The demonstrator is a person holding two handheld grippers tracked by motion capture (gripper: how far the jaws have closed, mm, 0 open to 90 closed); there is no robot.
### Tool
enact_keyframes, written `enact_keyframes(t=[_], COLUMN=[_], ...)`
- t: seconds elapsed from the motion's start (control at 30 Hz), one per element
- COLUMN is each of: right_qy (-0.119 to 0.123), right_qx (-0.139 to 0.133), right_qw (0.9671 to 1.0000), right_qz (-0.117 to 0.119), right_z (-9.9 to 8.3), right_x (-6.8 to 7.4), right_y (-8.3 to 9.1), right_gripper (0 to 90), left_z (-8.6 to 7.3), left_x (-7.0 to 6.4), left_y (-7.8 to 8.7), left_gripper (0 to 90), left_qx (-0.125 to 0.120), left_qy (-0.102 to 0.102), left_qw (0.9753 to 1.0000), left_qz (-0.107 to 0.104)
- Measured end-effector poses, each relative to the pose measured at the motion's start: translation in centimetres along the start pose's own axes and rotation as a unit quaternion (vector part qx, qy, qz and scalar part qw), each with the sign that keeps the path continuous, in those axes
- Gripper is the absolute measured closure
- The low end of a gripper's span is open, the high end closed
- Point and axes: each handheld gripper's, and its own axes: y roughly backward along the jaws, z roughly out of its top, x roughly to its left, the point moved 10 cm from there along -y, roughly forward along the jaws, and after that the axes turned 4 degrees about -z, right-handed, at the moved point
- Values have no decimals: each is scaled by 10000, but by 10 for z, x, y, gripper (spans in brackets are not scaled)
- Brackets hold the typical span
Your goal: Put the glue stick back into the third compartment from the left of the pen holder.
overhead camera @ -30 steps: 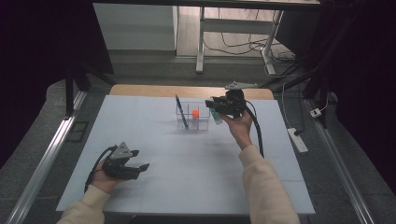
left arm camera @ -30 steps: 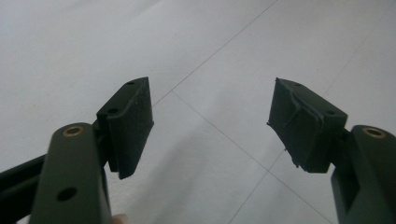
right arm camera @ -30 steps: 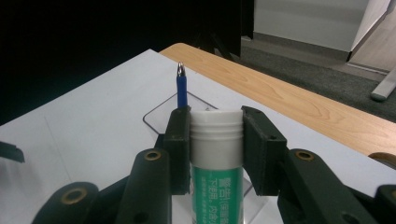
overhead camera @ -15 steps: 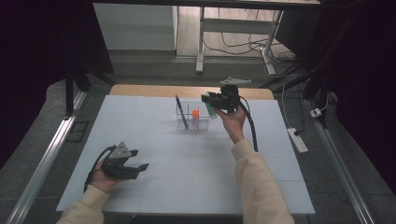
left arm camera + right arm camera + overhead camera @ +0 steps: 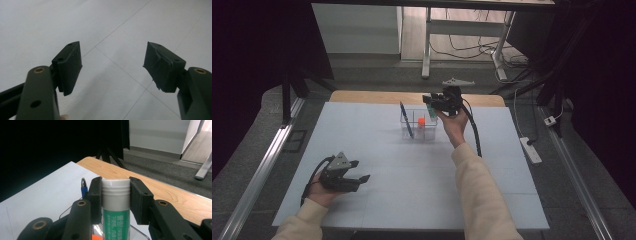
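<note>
right hand-held gripper (image 5: 115, 202) clamps green glue stick (image 5: 115, 220) above clear organizer box (image 5: 419, 125); left hand-held gripper (image 5: 113, 65) wide, empty.

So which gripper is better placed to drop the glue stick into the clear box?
Right: the right gripper already clamps the glue stick above the clear box. The left gripper sits open, far off.

One item carries print: the glue stick (image 5: 115, 202), bottom centre of the right gripper view. White characters run across its green label, Chinese by appearance, too blurred and too cropped by the frame edge to read with certainty. No brand, number or sign is legible in the high view or the left gripper view.
</note>
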Motion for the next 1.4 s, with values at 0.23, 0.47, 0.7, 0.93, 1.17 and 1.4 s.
enact_keyframes(t=[0.23, 0.47, 0.7, 0.93, 1.17, 1.4], right_qy=[32, -32, 57, 63, 226, 283], right_qx=[43, 108, 234, 316, 538, 656], right_qw=[9999, 9999, 9997, 9995, 9983, 9974], right_qz=[-90, -77, -53, -28, -75, -63], right_z=[-5, -10, -23, -32, -45, -56], right_x=[-2, -6, -5, -6, -8, -7], right_y=[-3, 7, 17, 27, 36, 49], right_gripper=[613, 532, 524, 513, 500, 486], left_z=[-1, -1, -1, -1, -1, -1], left_x=[0, -1, 0, 0, 0, 0], left_y=[0, -1, 0, -1, -1, -1], left_gripper=[301, 301, 301, 301, 300, 300], left_qx=[23, 39, 19, 31, 35, 41], left_qy=[-8, -25, -14, -6, -11, -15], left_qw=[10000, 10000, 10000, 10000, 10000, 10000], left_qz=[3, 12, 46, 48, 54, 53])
